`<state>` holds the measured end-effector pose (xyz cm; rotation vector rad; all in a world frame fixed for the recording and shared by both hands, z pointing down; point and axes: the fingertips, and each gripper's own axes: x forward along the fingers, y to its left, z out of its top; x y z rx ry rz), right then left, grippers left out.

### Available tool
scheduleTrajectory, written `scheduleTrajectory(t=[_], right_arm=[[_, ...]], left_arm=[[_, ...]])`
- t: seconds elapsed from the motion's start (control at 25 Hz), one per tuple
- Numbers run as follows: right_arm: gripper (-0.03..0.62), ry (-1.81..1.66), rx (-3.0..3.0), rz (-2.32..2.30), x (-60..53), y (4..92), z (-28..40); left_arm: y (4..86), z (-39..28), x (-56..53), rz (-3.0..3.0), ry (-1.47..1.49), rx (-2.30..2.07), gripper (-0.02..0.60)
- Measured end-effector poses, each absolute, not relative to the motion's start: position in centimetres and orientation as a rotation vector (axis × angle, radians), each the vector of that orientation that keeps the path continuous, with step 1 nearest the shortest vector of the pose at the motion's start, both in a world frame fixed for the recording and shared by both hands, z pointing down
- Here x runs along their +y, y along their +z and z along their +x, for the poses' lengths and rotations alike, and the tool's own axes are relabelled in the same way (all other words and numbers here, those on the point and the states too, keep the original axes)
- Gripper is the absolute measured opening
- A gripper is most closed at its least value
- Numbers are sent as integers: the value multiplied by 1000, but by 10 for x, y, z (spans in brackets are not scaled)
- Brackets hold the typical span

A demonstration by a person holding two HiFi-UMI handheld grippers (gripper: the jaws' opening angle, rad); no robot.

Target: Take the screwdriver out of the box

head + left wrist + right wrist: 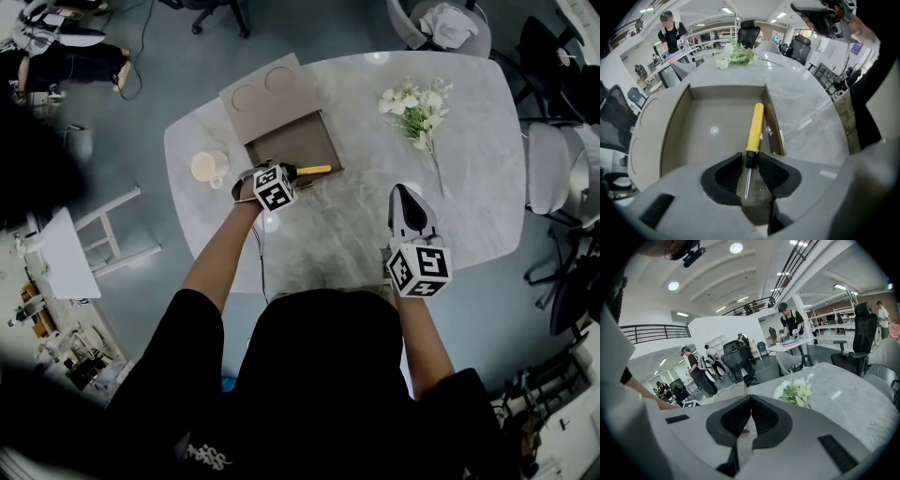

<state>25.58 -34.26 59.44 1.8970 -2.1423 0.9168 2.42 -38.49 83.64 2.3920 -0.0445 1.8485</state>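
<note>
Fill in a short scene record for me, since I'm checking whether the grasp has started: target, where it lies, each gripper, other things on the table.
target: screwdriver, yellow handle
location: lying in the open box, against one side wall
left: left gripper, jaws apart, straddling the screwdriver's black collar; no firm grip seen
right: right gripper, jaws together, empty, held over the table
other items: cup beside the box, flowers farther along the table
grasp: not yet made
</note>
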Motion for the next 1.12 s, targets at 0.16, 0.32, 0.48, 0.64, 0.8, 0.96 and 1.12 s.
scheduleTrajectory(t=[0.16,0.32,0.48,0.64,0.8,0.96,1.12], right_arm=[[12,904,-2163,1877,-339,591,249],[12,857,-2203,1836,-339,586,244],[12,791,-2250,1810,-333,574,234],[12,701,-2296,1792,-317,548,212],[12,627,-2324,1753,-285,523,180],[12,573,-2356,1700,-249,507,146],[12,522,-2392,1666,-221,486,113]], left_arm=[[838,23,-380,2357,1852,-93,78],[826,24,-386,2339,1729,-240,76],[789,21,-386,2407,1637,-347,75],[735,4,-371,2500,1508,-489,75],[671,-23,-344,2559,1273,-674,75],[601,-53,-305,2562,864,-891,75],[538,-87,-259,2551,509,-1071,75]])
